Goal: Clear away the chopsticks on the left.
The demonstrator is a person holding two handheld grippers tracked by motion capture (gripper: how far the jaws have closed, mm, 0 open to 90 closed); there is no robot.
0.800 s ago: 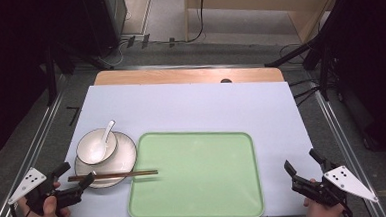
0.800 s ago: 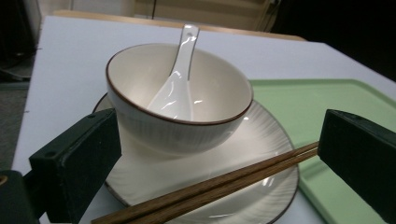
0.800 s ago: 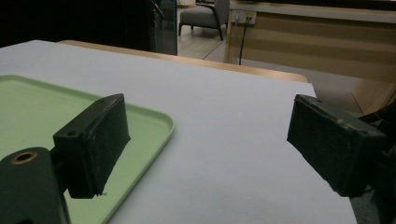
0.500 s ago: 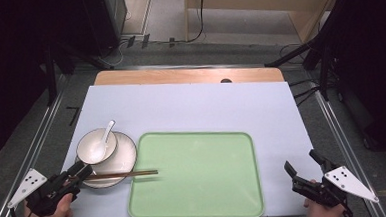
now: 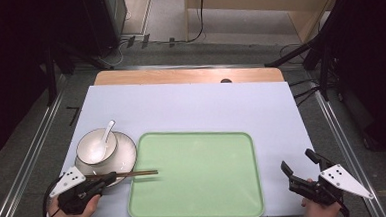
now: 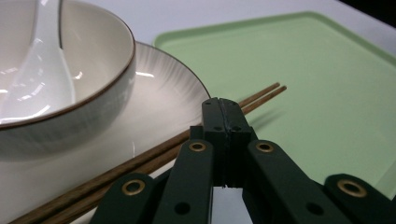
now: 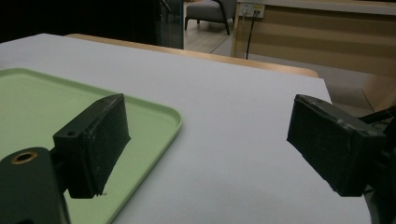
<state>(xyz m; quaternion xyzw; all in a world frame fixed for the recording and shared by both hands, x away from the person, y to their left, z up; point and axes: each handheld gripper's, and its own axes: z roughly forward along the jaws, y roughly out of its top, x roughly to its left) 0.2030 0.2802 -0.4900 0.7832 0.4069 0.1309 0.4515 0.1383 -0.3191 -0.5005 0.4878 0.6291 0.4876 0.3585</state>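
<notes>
Two black two-jaw grippers are held at the near edge of the table. On the left gripper the jaws are pressed together with nothing between them; in the left gripper view their tips sit just over the pair of thin brown wooden chopsticks, and I cannot tell if they touch them. The right gripper has its jaws spread wide and empty, over the bare surface near the right corner.

The chopsticks lie side by side across the front rim of the round white ceramic plate, and their tips reach over the left edge of the pale green rectangular plastic tray. On the plate stands a white ceramic bowl with a dark rim, with a white ceramic soup spoon inside.

All this rests on a pale lilac sheet covering the wooden table, whose far strip is bare. Around it is grey floor, dark stands and cables, and light wooden furniture at the back.
</notes>
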